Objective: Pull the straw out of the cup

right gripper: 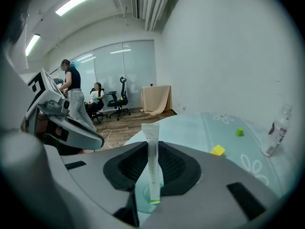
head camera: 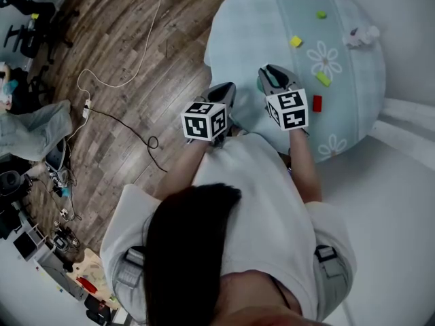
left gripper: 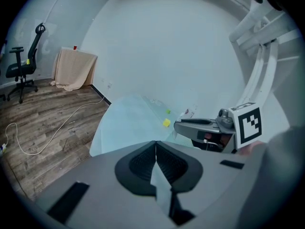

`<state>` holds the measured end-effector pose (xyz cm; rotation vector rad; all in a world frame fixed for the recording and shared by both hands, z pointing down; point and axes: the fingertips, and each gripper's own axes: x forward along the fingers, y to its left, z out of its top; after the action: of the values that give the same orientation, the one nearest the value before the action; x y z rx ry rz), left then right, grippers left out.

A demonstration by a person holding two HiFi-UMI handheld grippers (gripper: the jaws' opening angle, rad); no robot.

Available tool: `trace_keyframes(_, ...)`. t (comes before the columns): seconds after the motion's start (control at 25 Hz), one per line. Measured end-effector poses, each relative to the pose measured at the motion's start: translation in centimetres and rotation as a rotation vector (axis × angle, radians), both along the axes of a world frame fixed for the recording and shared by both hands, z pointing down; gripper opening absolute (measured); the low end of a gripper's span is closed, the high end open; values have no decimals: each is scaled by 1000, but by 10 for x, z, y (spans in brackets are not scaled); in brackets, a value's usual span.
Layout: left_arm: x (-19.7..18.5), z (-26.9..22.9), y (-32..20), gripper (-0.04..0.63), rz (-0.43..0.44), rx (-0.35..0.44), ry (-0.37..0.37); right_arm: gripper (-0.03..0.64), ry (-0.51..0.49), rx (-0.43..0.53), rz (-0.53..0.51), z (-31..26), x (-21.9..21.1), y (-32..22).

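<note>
A paper-wrapped straw [right gripper: 152, 166] stands upright between the jaws of my right gripper [right gripper: 152, 144], whose pads close on it from both sides. Its lower end drops into a clear, teal-tinted cup [right gripper: 142, 202], seen only in part under the jaws. My left gripper [left gripper: 156, 144] is shut; a pale strip shows in the slit below its pads and I cannot tell what it is. In the head view the left gripper [head camera: 224, 90] and right gripper [head camera: 274, 73] sit side by side at the near edge of the round table [head camera: 238, 39], and they hide the cup and straw.
On the light blue floral cloth lie a yellow brick [head camera: 296, 41], two green bricks [head camera: 321, 14], and a red brick [head camera: 317, 103] beside the right gripper. A clear bottle [right gripper: 276, 132] stands at the far right. A cable [head camera: 115, 121] runs over the wooden floor on the left.
</note>
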<state>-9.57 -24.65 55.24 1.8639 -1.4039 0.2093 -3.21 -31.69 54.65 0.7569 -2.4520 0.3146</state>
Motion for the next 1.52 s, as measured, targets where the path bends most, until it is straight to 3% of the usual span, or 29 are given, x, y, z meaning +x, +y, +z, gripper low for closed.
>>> trace_keyframes(0.88,-6,-8,1,11,-25,27,-20,64,-48,16,6,-13,-3,4)
trace_keyframes(1.52,16,-26,10,11,21,90,-57,63,-342,131,169,-108,46,7)
